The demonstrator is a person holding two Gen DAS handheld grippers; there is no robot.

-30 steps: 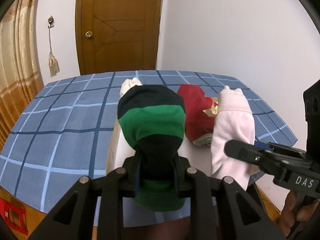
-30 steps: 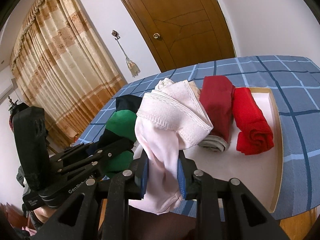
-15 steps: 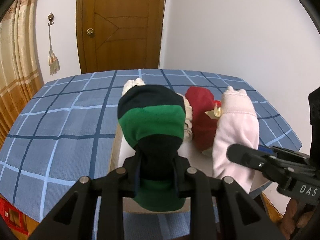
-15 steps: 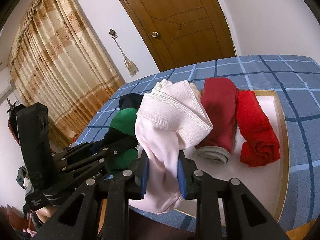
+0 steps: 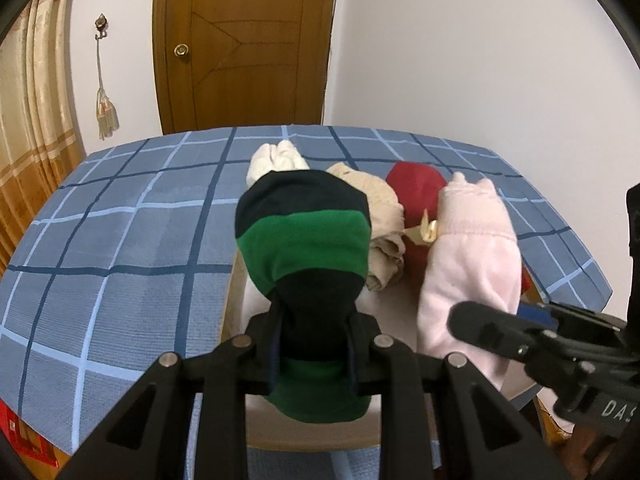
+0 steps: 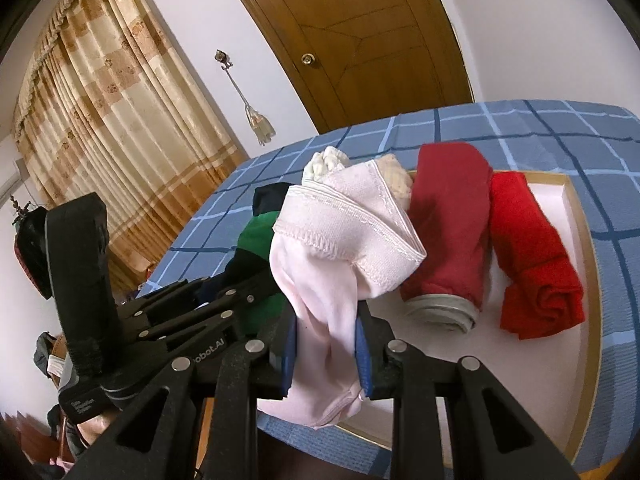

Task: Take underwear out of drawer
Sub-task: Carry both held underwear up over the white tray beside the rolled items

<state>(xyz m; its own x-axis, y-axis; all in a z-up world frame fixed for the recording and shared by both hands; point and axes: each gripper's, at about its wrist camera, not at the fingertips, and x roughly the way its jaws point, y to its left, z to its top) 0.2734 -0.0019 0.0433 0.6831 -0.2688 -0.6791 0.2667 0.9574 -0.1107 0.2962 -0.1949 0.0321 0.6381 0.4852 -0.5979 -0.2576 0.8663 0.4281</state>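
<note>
Both sets of jaws are clamped on cloth: the left gripper (image 5: 314,350) pinches a rolled green-and-navy striped pair of underwear (image 5: 306,248), and the right gripper (image 6: 326,354) pinches a pale pink pair of underwear with a stitched waistband (image 6: 344,236). Each bundle stands up out of its jaws, with the loose end hanging below the pads. Both are raised over the near end of the shallow wooden drawer with a white floor (image 6: 576,216), which lies flat on the blue checked tablecloth (image 5: 120,240).

Look inside that drawer now. In the right wrist view, a dark red roll with a grey waistband (image 6: 448,232) lies beside a bright red rolled piece (image 6: 532,256), the two touching along their sides. Farther back, a beige rolled garment (image 5: 384,216) and a cream-white bundle (image 5: 276,160) sit at the far left of the tray, partly hidden behind the held pieces.

Beyond the table stand a brown wooden door (image 5: 244,44), a white wall, and gold patterned curtains (image 6: 100,120) with a tassel tieback (image 5: 106,112) hanging from a hook.
</note>
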